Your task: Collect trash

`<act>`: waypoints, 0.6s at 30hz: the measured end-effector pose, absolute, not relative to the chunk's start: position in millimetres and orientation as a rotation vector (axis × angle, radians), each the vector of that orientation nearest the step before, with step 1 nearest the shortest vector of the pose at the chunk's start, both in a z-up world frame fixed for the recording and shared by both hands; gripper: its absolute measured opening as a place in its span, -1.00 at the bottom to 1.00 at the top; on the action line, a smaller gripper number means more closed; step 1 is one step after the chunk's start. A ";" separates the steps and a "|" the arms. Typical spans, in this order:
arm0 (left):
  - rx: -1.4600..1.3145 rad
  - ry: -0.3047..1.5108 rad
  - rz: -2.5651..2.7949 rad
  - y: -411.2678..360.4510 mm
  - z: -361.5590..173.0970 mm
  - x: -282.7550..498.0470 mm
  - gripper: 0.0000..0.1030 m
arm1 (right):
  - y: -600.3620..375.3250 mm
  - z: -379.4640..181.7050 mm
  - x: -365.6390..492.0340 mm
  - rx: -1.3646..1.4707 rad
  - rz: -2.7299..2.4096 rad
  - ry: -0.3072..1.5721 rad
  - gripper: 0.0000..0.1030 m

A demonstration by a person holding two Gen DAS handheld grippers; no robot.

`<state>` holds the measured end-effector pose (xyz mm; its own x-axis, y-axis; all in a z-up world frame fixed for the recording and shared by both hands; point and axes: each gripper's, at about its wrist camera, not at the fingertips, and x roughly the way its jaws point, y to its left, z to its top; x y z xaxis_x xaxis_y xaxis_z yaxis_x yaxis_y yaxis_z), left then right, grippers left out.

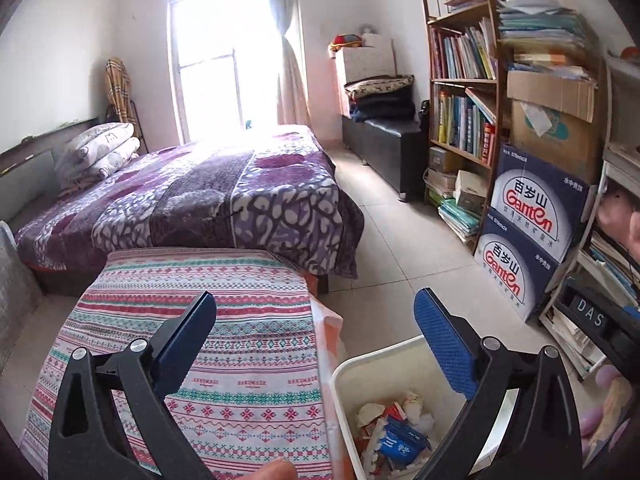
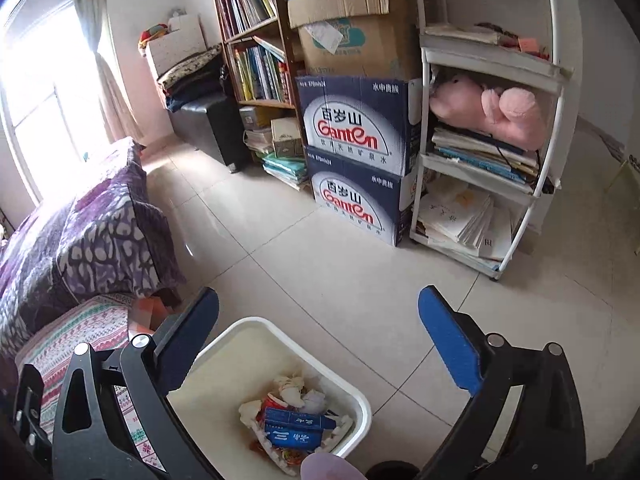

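Observation:
A white bin [image 1: 344,372] [image 2: 360,400] stands on the tiled floor beside a low table with a striped cloth [image 1: 224,320] [image 2: 92,328]. Inside it lies trash [image 1: 396,436] [image 2: 292,420]: crumpled white paper, a blue packet and red scraps. My left gripper [image 1: 316,340] is open, nothing between its fingers, spanning the cloth's right edge and the bin. My right gripper [image 2: 320,336] is open and empty above the bin's far rim. The blue pads [image 1: 444,348] [image 2: 448,344] show on the right-hand fingers.
A bed with a purple blanket [image 1: 208,200] [image 2: 88,232] lies behind the table. Stacked blue cartons [image 1: 532,232] [image 2: 360,160], a bookshelf [image 1: 464,92] and a white rack with a pink plush toy [image 2: 488,108] line the right wall. Bare tiles [image 2: 320,248] lie between bed and shelves.

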<state>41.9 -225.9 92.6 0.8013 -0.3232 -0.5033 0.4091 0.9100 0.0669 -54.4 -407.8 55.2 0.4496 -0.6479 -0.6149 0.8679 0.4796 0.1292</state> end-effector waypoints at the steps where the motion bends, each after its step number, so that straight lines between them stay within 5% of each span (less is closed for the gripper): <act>1: 0.164 0.521 -0.382 -220.2 94.1 42.1 0.87 | -402.8 58.8 -54.6 0.448 -0.981 0.520 0.86; 11: 0.218 0.563 -0.229 -169.4 85.6 6.1 0.87 | -342.8 93.6 -83.7 0.298 -0.893 0.442 0.86; 18: 0.257 0.663 -0.219 -135.6 62.9 -15.4 0.87 | -311.5 74.7 -97.9 0.293 -0.826 0.563 0.86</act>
<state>-15.4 -135.6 62.9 0.7673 -0.1176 -0.6305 0.2803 0.9457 0.1646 -97.9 -311.5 74.7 0.5438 -0.6095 -0.5769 0.7599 0.6493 0.0302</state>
